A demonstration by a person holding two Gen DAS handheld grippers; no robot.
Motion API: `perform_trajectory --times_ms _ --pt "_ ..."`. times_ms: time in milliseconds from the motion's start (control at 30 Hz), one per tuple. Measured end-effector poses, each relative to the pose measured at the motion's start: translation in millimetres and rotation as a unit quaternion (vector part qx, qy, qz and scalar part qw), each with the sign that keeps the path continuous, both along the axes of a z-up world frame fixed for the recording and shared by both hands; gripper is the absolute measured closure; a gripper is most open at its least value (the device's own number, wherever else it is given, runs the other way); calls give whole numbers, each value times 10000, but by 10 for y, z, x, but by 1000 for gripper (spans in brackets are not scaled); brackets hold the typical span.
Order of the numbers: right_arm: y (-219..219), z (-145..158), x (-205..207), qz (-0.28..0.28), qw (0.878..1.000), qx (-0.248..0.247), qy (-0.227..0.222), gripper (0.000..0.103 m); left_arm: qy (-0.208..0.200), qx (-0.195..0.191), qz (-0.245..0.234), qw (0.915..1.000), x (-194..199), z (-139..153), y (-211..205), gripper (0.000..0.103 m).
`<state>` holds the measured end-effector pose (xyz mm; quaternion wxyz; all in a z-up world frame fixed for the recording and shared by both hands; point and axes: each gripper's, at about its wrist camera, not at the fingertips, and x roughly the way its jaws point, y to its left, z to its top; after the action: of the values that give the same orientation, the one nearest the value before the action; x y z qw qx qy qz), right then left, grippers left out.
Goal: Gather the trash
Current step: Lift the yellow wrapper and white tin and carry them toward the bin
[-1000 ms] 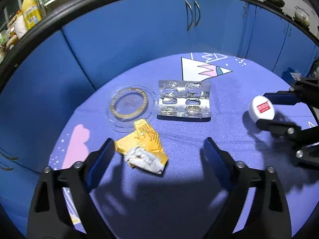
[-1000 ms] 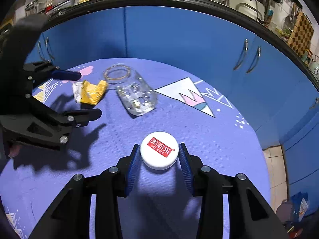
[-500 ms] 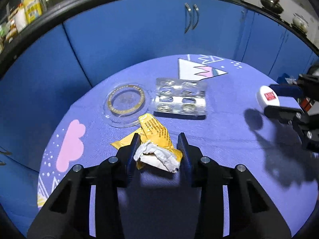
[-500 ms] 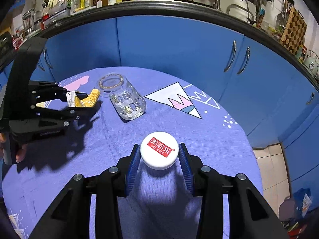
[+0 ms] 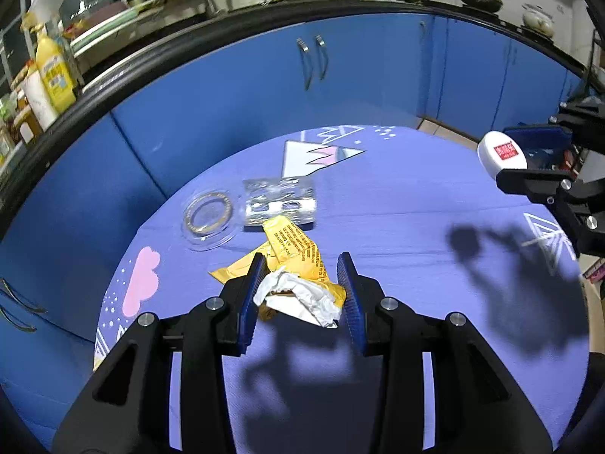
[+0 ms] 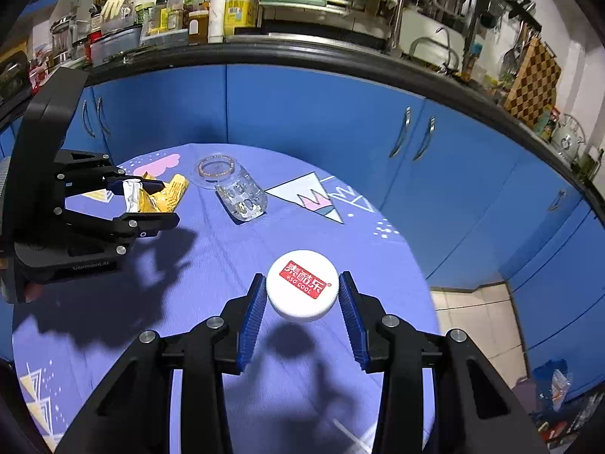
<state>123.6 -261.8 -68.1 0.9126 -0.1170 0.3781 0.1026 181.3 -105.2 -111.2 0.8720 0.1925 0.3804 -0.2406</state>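
Observation:
My left gripper (image 5: pixel 300 295) is shut on a crumpled yellow and white wrapper (image 5: pixel 298 265) and holds it above the purple tablecloth (image 5: pixel 397 227). The wrapper also shows in the right wrist view (image 6: pixel 151 198), between the left gripper's jaws (image 6: pixel 147 204). My right gripper (image 6: pixel 300 300) is shut on a white cap with a red label (image 6: pixel 302 283), held above the cloth. The cap also shows at the right edge of the left wrist view (image 5: pixel 499 153). A clear blister pack (image 5: pixel 280 202) and a clear round lid with a gold ring (image 5: pixel 208 215) lie on the cloth.
The round table is edged by blue cabinets (image 6: pixel 302 113) with a cluttered counter (image 6: pixel 227 11) above. Tiled floor (image 6: pixel 472 317) and a bag of rubbish (image 6: pixel 556 382) show to the right of the table.
My left gripper closed on the yellow wrapper and lifted it off the cloth. My right gripper rose higher with the white cap still in it.

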Motion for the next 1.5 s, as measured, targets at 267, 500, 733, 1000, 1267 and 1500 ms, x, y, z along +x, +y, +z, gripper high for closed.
perform_trajectory --times_ms 267,500,733,1000,1267,1500 --pt "-198 288 -511 -105 9993 -172 -320 64 -233 22 -274 9994 -443 223 -298 63" --pt "-414 527 -894 -268 9975 -290 -589 64 -403 -4 -516 9979 -751 398 -565 63" --pt "-667 614 -1200 -484 9956 -318 -735 64 -530 47 -749 9958 -1001 535 -874 63" --pt "-1006 655 -1431 -815 9929 -361 -792 64 -634 23 -1099 9919 -1214 645 -1304 63" --pt "-1356 695 -1582 -1151 9889 -398 -846 64 -703 35 -1457 9868 -1345 716 -1766 63" --pt "-1604 674 -1662 -1343 9865 -406 -847 64 -703 86 -1719 9826 -1393 708 -2144 63"
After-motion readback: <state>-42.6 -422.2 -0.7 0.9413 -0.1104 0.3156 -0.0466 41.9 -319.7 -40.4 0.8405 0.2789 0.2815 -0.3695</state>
